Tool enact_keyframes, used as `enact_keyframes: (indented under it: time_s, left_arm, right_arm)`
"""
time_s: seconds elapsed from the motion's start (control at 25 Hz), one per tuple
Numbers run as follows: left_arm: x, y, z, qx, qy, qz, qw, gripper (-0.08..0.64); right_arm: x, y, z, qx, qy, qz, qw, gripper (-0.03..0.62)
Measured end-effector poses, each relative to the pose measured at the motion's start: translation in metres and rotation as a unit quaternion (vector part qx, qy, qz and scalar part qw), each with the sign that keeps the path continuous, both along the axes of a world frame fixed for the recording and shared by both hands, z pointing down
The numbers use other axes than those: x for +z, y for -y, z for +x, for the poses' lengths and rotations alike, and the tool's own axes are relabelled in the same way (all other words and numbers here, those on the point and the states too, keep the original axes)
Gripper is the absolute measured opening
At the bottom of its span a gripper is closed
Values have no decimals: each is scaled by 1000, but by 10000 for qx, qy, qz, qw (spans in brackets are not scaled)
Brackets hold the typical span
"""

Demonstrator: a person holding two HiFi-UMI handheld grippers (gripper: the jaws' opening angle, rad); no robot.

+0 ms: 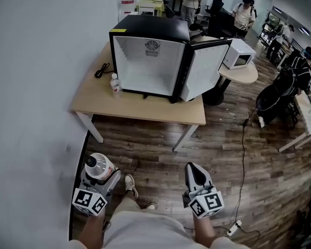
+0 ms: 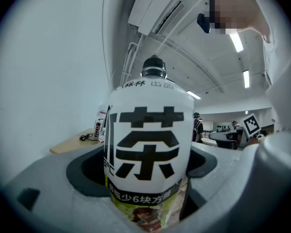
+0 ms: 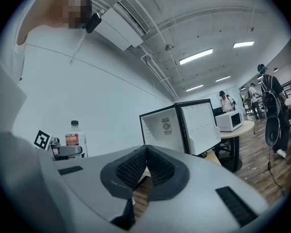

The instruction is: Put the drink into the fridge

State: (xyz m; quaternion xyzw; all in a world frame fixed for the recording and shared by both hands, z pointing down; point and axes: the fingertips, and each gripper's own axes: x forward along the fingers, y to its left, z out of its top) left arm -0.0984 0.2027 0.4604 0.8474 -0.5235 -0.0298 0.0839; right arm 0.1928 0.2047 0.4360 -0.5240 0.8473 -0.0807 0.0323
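Observation:
My left gripper (image 1: 99, 175) is shut on a drink bottle (image 1: 97, 168) with a white label and dark cap, held upright near my left leg; in the left gripper view the drink bottle (image 2: 146, 149) fills the centre between the jaws of the left gripper (image 2: 146, 188). My right gripper (image 1: 196, 174) is shut with nothing in it, its ribbed pads (image 3: 146, 165) pressed together. The black mini fridge (image 1: 151, 56) stands on a wooden table (image 1: 140, 108) ahead, door (image 1: 205, 66) swung open to the right, white inside empty. The right gripper view shows the fridge (image 3: 182, 129) too.
A second small bottle (image 1: 115, 85) stands on the table left of the fridge, beside a black cable (image 1: 101, 69). A white microwave (image 1: 238, 53) sits on a round table at the right. A white wall runs along the left. People stand at the back right.

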Motion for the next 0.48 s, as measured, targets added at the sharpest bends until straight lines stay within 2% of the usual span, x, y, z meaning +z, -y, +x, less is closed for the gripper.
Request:
enact_keyframes:
  time_s: [0.24, 0.48]
  left_arm:
    - [12, 47, 25, 379, -166, -35, 9991, 449]
    - [20, 111, 23, 563, -224, -129, 9981, 449]
  right_arm:
    - [15, 31, 6, 138, -101, -239, 9996, 2]
    - [9, 92, -15, 97, -148, -245, 9995, 2]
